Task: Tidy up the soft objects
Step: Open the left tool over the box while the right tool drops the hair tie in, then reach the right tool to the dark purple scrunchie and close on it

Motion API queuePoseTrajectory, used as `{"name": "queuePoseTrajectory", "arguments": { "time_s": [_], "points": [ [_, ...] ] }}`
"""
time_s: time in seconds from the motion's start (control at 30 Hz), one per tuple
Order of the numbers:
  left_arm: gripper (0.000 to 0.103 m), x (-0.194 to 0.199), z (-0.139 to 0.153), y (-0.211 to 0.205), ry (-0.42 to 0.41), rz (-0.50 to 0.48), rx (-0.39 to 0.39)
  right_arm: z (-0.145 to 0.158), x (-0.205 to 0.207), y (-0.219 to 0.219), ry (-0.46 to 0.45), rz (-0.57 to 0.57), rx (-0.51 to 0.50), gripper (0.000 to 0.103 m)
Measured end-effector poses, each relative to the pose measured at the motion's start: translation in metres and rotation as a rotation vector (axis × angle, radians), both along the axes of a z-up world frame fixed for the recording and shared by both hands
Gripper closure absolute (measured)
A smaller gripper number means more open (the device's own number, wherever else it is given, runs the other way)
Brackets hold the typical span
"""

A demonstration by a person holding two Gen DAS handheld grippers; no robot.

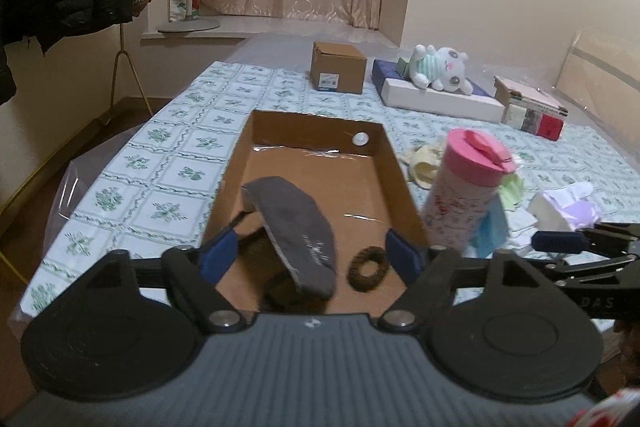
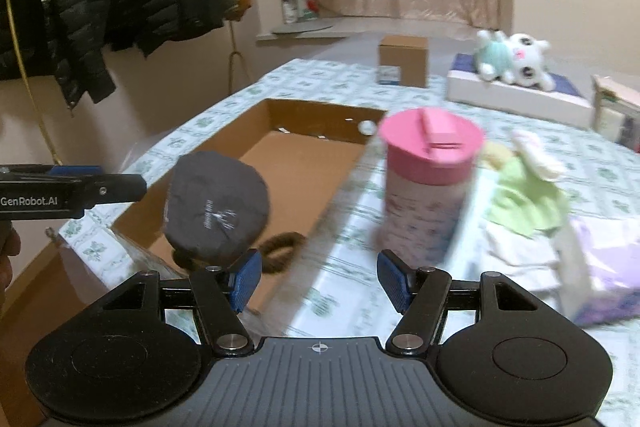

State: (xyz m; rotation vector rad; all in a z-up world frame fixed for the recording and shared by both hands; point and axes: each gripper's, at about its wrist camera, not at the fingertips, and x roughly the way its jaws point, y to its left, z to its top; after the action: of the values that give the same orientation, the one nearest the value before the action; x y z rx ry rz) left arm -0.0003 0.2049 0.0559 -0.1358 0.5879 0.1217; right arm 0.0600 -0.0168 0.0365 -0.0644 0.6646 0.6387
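Note:
A dark grey eye mask (image 1: 298,227) hangs in the air between the open fingers of my left gripper (image 1: 316,253), over the near end of the shallow cardboard tray (image 1: 394,163). A brown scrunchie (image 1: 367,269) lies on the tray floor. In the right wrist view the eye mask (image 2: 218,205) is over the tray (image 2: 320,123), left of my open, empty right gripper (image 2: 320,281). A pile of soft cloths (image 2: 528,199) and pale socks (image 1: 424,165) lies on the bed to the right of the tray.
A pink-lidded tumbler (image 1: 464,187) stands just right of the tray, also in the right wrist view (image 2: 428,187). A closed cardboard box (image 1: 340,67), a plush toy (image 1: 440,67) on a white box, and books (image 1: 532,107) lie farther back. A tissue pack (image 2: 600,267) is at right.

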Motion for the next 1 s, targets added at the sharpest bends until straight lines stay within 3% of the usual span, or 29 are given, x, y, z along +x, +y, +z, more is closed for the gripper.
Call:
{"name": "queuePoseTrajectory", "arguments": {
  "time_s": [0.3,0.47,0.67,1.0],
  "points": [
    [0.003,-0.015,-0.004,-0.041,-0.033,0.046,-0.042,0.002,-0.023,-0.060,-0.032,-0.070,-0.052,0.031],
    [0.002,-0.013,-0.003,-0.064,-0.032,0.022,-0.054,-0.005,-0.026,-0.096,-0.023,-0.159,-0.052,0.028],
    [0.002,-0.002,-0.002,-0.090,-0.033,-0.053,-0.009,-0.020,-0.026,-0.129,0.029,-0.263,-0.035,0.028],
    [0.003,0.017,-0.013,-0.116,-0.010,-0.134,-0.015,-0.035,-0.012,-0.143,0.066,-0.307,-0.008,0.028]
  ]
}}
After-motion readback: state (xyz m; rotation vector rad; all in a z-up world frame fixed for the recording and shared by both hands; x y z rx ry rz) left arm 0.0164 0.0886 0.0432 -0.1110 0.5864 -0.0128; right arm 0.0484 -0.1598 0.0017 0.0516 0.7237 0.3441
